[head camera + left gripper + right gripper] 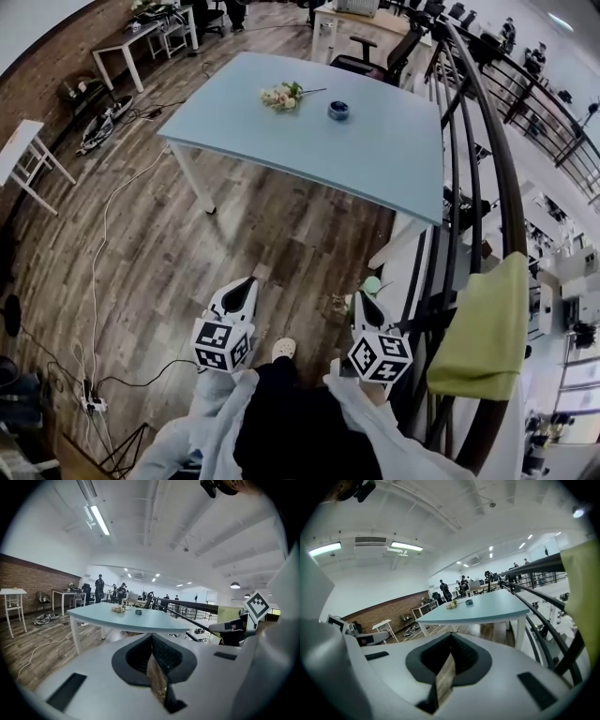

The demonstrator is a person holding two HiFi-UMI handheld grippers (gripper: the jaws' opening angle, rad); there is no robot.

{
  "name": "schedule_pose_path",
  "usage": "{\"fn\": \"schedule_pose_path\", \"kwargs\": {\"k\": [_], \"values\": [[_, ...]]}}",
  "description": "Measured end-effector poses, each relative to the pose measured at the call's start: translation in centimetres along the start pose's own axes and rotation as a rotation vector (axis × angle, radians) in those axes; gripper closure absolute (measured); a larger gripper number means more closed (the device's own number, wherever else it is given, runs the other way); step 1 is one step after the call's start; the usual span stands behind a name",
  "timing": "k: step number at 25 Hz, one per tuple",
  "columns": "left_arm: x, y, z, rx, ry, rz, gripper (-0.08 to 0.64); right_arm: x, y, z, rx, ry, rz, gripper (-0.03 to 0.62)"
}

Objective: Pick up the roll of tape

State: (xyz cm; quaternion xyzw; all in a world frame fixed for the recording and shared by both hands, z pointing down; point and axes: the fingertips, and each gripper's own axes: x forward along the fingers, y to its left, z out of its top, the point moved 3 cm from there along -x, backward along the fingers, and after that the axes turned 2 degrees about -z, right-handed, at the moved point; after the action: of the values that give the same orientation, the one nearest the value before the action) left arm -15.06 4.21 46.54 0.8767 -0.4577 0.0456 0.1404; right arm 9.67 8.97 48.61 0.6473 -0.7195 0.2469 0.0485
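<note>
This looks like the approach step. The small dark-blue roll of tape (pixel 338 111) lies on the pale blue bench (pixel 394 169) near a bunch of pale flowers (pixel 281 96), well apart from both grippers. The left gripper (pixel 246 286) and right gripper (pixel 364 300) hold nothing, fingers pressed together. Next, one gripper must get to the bench, spread its fingers and straddle the roll.

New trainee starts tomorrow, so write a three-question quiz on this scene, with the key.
1. True or false: the roll of tape lies on the blue table.
2. What lies near the tape on that table? A. flowers B. a mug C. a book
3. Fill in: the left claw and the right claw are both ____, with nothing between them.

Key: 1 true; 2 A; 3 shut.
</note>
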Motion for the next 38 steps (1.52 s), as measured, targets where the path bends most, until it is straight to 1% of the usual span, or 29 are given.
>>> {"fn": "schedule_pose_path", "kwargs": {"k": [3, 7, 9, 12, 18, 25, 28, 31, 32, 34, 38], "values": [[1.0, 1.5, 0.5, -0.001, -0.003, -0.003, 0.543, 1.7, 0.5, 0.7, 0.010, -0.003, 0.000, 0.584], [1.9, 3.5, 0.8, -0.020, -0.009, -0.013, 0.543, 3.8, 1.4, 0.8, 0.032, -0.008, 0.003, 0.584], [2.2, 4.4, 0.6, -0.029, -0.001, -0.012, 0.543, 4.5, 1.8, 0.7, 0.062, -0.007, 0.006, 0.584], [2.3, 5.0, -0.2, -0.039, 0.025, -0.013, 0.543, 4.6, 2.0, 0.3, 0.083, 0.002, -0.018, 0.584], [2.1, 5.1, -1.2, -0.047, 0.054, -0.016, 0.543, 4.3, 1.1, -0.2, 0.094, 0.028, -0.053, 0.584], [2.4, 5.7, -1.8, -0.056, 0.058, -0.011, 0.543, 5.4, 1.7, -0.7, 0.081, 0.043, -0.034, 0.584], [3.5, 6.3, -1.3, -0.054, 0.053, -0.005, 0.543, 6.7, 1.6, 0.1, 0.077, 0.033, -0.030, 0.584], [5.4, 7.0, -0.5, -0.046, 0.049, 0.000, 0.543, 8.7, 0.5, 1.6, 0.070, 0.018, -0.049, 0.584], [6.2, 7.2, -0.1, -0.046, 0.048, 0.003, 0.543, 9.5, 0.3, 2.2, 0.067, 0.017, -0.046, 0.566], [7.7, 8.0, 0.6, -0.047, 0.049, 0.009, 0.543, 11.1, 0.0, 3.4, 0.067, 0.014, -0.028, 0.431], [10.9, 8.9, 2.3, -0.033, 0.046, 0.004, 0.543, 13.7, -0.8, 6.0, 0.071, -0.004, -0.025, 0.377]]}}
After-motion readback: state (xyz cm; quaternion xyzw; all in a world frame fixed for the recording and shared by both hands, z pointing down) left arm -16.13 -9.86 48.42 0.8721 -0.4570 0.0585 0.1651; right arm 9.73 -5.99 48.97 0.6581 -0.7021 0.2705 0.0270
